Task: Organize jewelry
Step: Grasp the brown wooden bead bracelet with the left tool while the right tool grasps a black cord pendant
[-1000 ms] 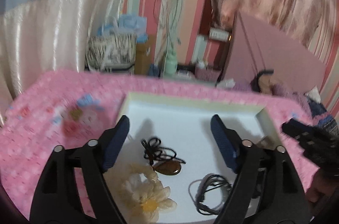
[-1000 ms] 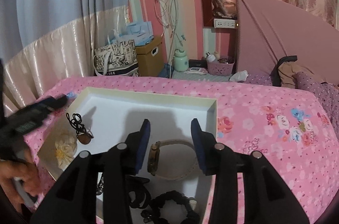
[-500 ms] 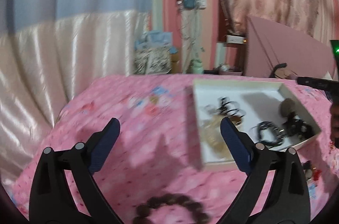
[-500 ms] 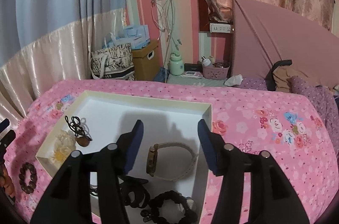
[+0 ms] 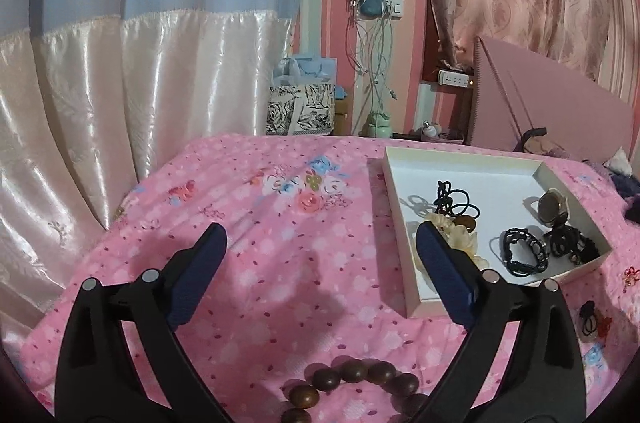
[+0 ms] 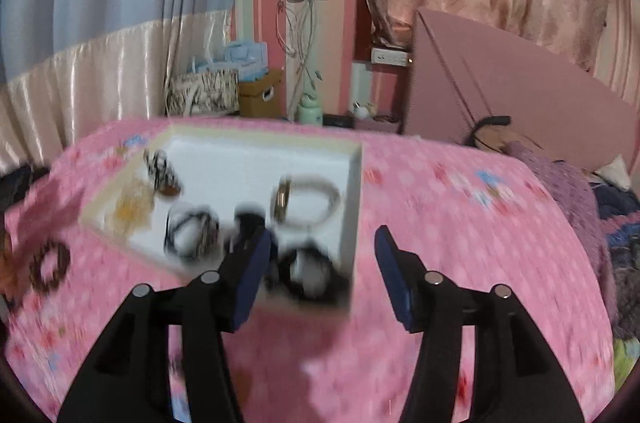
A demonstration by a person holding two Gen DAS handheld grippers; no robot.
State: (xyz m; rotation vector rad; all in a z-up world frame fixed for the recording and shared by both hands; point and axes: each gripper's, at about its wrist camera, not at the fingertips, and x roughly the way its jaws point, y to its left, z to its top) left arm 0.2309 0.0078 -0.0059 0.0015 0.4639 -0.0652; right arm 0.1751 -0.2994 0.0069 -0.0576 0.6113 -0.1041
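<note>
Left hand-held gripper (image 5: 320,263) tilted down, jaws wide, empty, over round wooden beads (image 5: 352,383) on floral bedspread (image 5: 280,223); right hand-held gripper (image 6: 320,259) opening, empty, near white tray (image 6: 352,183).

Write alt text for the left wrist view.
The open left tool hovers over a pink floral bedspread, a brown bead bracelet just below it. At right, a white tray holds jewelry.

Dim pinkish indoor light; left wrist view sharp, right wrist view motion-blurred; fisheye bends edges, dark vignette corners.
</note>
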